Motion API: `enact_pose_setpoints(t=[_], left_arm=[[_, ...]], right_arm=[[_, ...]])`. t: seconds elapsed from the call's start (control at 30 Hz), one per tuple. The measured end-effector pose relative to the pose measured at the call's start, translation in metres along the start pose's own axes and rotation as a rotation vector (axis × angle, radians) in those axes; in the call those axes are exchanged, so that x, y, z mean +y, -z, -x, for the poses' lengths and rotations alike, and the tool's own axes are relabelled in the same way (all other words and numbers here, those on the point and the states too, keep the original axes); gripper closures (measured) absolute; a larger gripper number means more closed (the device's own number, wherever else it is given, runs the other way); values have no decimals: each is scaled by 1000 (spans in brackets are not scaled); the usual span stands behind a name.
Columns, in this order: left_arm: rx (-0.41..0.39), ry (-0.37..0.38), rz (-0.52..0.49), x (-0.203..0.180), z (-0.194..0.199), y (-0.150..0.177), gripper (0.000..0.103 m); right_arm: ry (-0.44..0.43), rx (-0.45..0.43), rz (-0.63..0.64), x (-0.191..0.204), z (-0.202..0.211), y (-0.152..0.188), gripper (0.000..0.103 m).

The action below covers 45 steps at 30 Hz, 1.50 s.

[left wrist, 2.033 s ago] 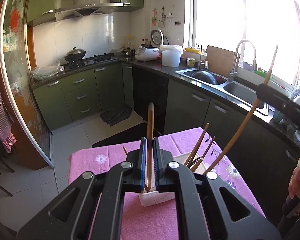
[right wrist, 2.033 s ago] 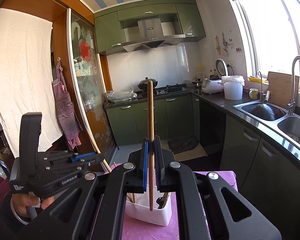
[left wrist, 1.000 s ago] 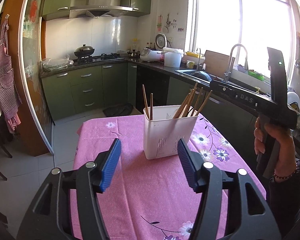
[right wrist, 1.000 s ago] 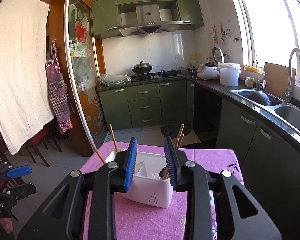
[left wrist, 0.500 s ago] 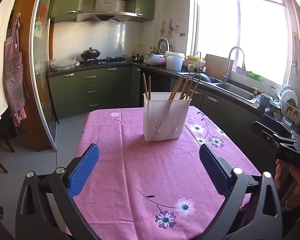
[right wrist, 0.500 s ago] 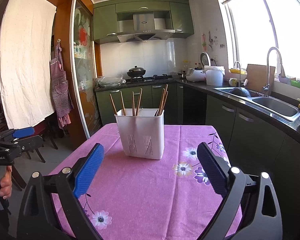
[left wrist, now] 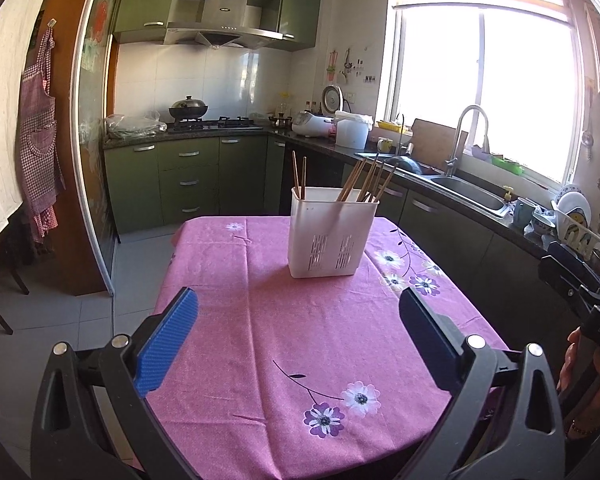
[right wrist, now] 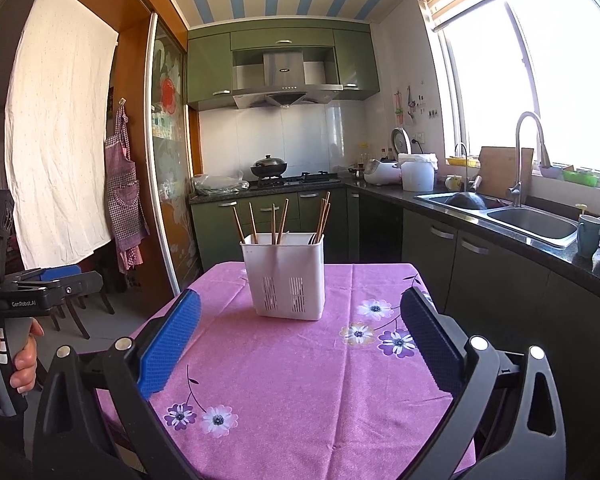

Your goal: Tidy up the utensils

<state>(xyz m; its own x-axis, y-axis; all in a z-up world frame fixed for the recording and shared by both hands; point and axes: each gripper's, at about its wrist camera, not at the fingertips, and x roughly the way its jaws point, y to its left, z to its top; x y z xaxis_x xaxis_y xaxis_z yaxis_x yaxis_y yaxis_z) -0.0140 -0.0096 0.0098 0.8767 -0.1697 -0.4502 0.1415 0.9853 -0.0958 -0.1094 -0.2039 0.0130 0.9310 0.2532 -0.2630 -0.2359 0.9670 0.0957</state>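
A white slotted utensil holder [left wrist: 332,232] [right wrist: 284,276] stands upright on the far half of a table with a pink flowered cloth [left wrist: 300,340] [right wrist: 300,380]. Several wooden chopsticks [left wrist: 366,176] [right wrist: 278,220] stick up out of it, split between its compartments. My left gripper [left wrist: 298,312] is open and empty, well back from the holder over the near part of the table. My right gripper [right wrist: 300,316] is also open and empty, and also back from the holder. In the right wrist view the left gripper [right wrist: 66,280] shows at the left edge, held by a hand [right wrist: 20,356].
Green kitchen cabinets [left wrist: 188,180] and a dark counter with a steel sink [right wrist: 532,220] run behind and to the right of the table. A wok [right wrist: 269,168] sits on the stove. Mugs and bowls [right wrist: 596,236] stand on the counter's near end. Chairs [right wrist: 72,308] stand on the left.
Both grippers let go of their chopsticks, which now stand in the holder. Both opened wide and drew back from the holder toward the near side of the table.
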Motion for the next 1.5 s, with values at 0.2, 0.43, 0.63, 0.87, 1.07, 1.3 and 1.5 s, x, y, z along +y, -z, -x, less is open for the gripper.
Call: enact_pose_setpoints(t=[0.2,0.43,0.63,0.87,1.07,1.3,1.5], left_arm=[[-5,14,18,2,6,0,7],[-8,11,16,3,9,-1,7],[-2,20,11,1,8,-1,7],[-4,20,16,1,8,-1,7],[0,22,10,0,8,-1,7],[1,20,10,1,8,0,7],[6,20,8,1,8,-1,7]], right_arm=[[4,0,4,3,1,-5,5],[-8,15,-3,3,-3,-10,5],[-16,27,-5,3,-6,-11,5],[-20,33,-7,2,-12,-13,5],[-25,39,-8,3,-17,-11,5],[-25,40,-8,4,-17,-10,5],[-26,39,-7,4,-17,-10,5]])
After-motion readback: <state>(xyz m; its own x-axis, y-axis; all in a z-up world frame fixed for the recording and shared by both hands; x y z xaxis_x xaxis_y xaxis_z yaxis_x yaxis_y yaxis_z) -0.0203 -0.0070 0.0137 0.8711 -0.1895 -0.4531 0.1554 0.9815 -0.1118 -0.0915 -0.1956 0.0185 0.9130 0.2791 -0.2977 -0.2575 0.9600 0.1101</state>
